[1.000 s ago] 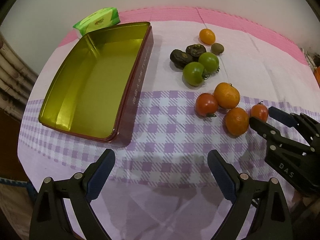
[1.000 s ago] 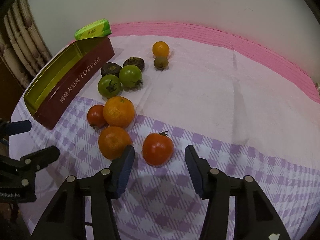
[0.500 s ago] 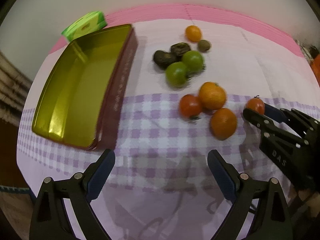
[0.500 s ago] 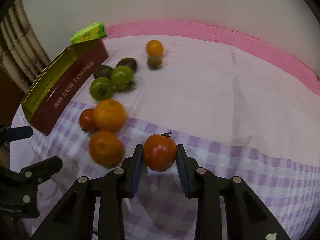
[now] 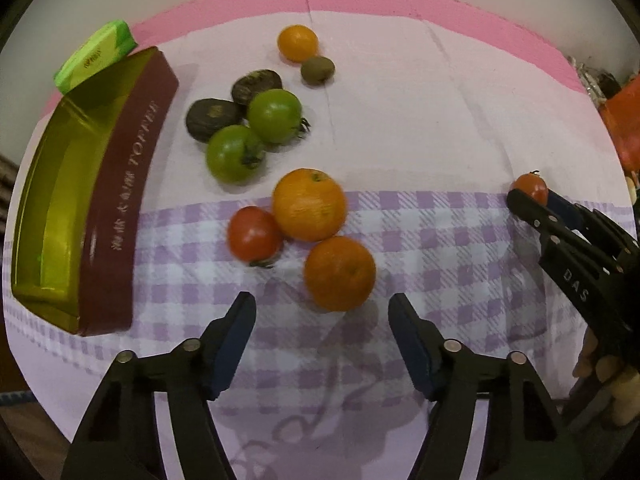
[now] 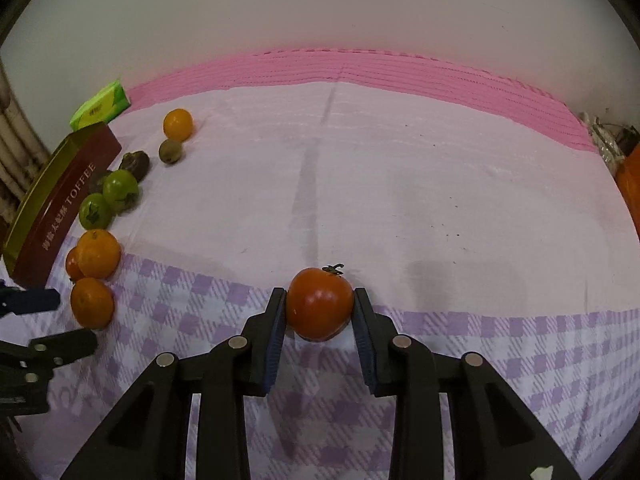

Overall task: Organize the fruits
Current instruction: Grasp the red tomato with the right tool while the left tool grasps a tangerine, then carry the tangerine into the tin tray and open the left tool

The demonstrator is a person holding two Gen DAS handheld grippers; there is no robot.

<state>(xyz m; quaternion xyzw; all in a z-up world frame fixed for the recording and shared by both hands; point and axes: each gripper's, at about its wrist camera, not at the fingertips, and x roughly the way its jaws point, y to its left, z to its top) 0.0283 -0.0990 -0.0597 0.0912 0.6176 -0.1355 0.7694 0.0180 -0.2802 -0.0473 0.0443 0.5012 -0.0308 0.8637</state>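
My right gripper [image 6: 319,312] is shut on a red tomato [image 6: 319,304] and holds it over the checked cloth; it shows in the left wrist view [image 5: 532,196] at the right. My left gripper [image 5: 322,320] is open and empty, just in front of an orange [image 5: 339,273]. Behind that orange lie a second orange [image 5: 309,205], another red tomato [image 5: 253,233], two green tomatoes [image 5: 274,115], two dark fruits [image 5: 212,119], a small brown fruit [image 5: 317,70] and a small orange fruit [image 5: 298,43]. An open gold toffee tin [image 5: 52,192] stands at the left.
A green packet [image 5: 94,56] lies behind the tin. The pink and purple checked cloth [image 6: 400,184] covers the table up to a pale wall. An orange object [image 5: 624,120] sits at the far right edge.
My right gripper closed on the red tomato and carried it right, away from the other fruit. My left gripper moved forward and right towards the near orange.
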